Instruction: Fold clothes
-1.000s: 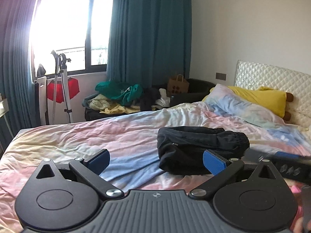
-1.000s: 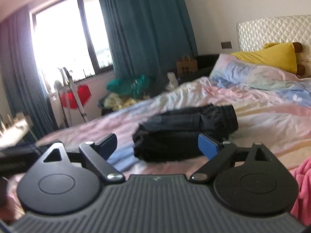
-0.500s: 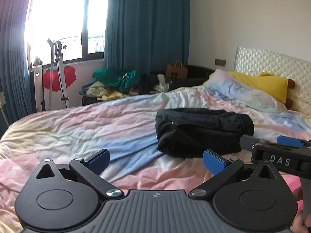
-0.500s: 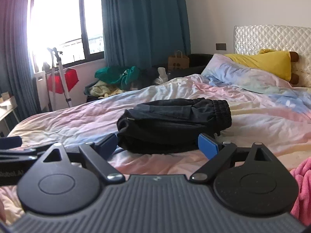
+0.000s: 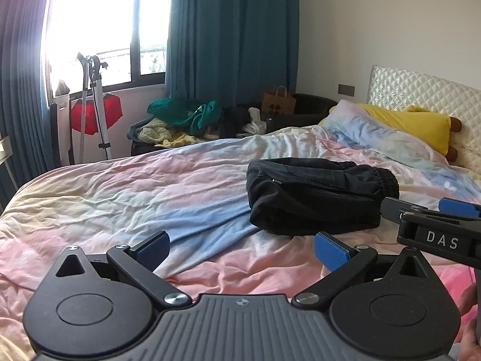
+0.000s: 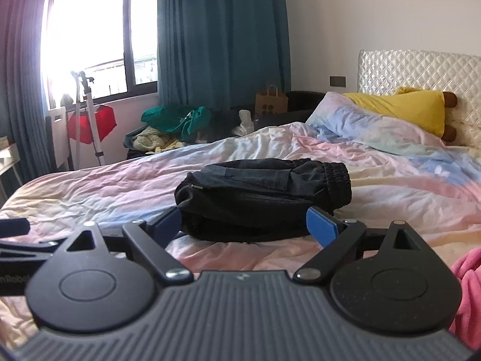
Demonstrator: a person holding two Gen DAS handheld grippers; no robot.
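- The bed (image 5: 126, 192) is covered by a wrinkled sheet in pink, blue and pale yellow, and most of both views is filled by it.
- Teal curtains (image 5: 231, 39) are hung beside a bright window (image 5: 99, 24) on the far wall.
- A quilted white headboard (image 6: 421, 72) is seen at the right, with a yellow pillow (image 6: 405, 108) laid against it and a pastel pillow (image 6: 360, 123) in front of that.
- A heap of mixed clothes (image 5: 180, 120), green and pale yellow among them, is piled beyond the far side of the bed, with a brown paper bag (image 5: 278, 100) just beside it.
- The black trousers (image 5: 315, 195) are found folded into a compact bundle on the sheet, right of centre in the left wrist view, with the elastic waistband turned toward the headboard.
- The left gripper (image 5: 242, 246) is held low above the sheet, its jaws spread wide and nothing between them; the trousers are ahead and to its right, untouched.
- The right gripper (image 6: 245, 225) is held directly before the trousers (image 6: 261, 198), jaws spread wide with nothing gripped; contact between the blue pads (image 6: 320, 228) and the cloth cannot be judged.
- A pink garment (image 6: 469, 294) is seen at the lower right edge of the right wrist view.
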